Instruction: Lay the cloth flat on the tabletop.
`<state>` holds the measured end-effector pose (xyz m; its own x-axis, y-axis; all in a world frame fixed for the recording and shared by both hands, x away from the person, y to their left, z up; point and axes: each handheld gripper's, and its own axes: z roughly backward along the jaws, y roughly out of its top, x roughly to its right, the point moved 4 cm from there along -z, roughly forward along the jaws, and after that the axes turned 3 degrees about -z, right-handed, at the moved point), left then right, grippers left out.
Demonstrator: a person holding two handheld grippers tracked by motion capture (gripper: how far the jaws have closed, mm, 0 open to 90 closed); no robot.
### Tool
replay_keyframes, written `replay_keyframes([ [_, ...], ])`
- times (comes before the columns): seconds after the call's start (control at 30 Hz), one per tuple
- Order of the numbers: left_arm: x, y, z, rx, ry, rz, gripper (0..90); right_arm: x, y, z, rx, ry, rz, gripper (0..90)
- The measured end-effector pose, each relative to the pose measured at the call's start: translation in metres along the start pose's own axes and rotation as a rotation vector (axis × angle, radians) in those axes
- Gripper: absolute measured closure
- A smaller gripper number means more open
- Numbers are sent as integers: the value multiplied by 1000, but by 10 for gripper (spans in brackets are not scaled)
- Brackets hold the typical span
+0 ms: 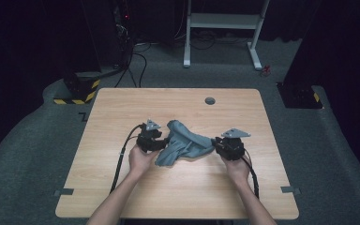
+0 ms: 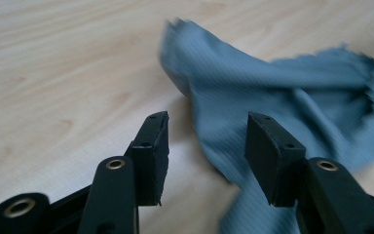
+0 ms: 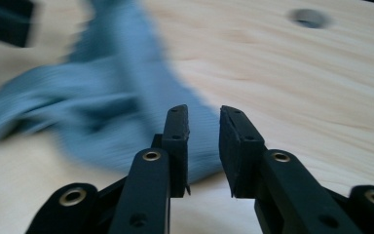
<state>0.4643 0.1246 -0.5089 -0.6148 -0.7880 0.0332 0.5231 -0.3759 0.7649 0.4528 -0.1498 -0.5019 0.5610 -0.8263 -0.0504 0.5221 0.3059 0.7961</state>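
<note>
Step, as I judge: approach to cloth, bunched mid-table between my 2 grippers. Left gripper jaws spread wide, empty, cloth edge ahead. Right gripper jaws slightly parted, nothing pinched. Cloth long axis roughly left-right, 1 tip pointing far-left. Next: I seat each jaw pair over an edge, close.

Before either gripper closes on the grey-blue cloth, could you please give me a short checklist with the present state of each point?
1. Left gripper open: ok.
2. Right gripper open: ok, gap narrow.
3. Cloth lies between the two grippers: ok.
4. Cloth edge between the left jaws: ok, not pinched.
5. Cloth between the right jaws: cannot tell, blurred.
6. Cloth spread flat on the table: not ok, crumpled.
</note>
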Motion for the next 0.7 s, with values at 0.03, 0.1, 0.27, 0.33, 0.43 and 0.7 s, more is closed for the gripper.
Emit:
replay_keyframes([
  [0.03,5,-5,2,2,-18,-8,515,-10,-3,0,-8,30,28,716],
  [0.1,15,-13,5,-1,-42,-30,515,-27,-9,-3,-22,77,71,688],
  [0.27,36,-26,-1,-40,-45,-123,515,-55,-16,-29,-54,114,95,581],
  [0.33,36,-26,-3,-49,-44,-126,525,-56,-16,-31,-59,117,95,574],
  [0.43,36,-29,-10,-76,-33,-143,651,-61,-19,-43,-125,112,124,749],
  [0.7,31,-28,-10,-86,-29,-139,891,-58,-19,-38,-135,100,174,889],
])
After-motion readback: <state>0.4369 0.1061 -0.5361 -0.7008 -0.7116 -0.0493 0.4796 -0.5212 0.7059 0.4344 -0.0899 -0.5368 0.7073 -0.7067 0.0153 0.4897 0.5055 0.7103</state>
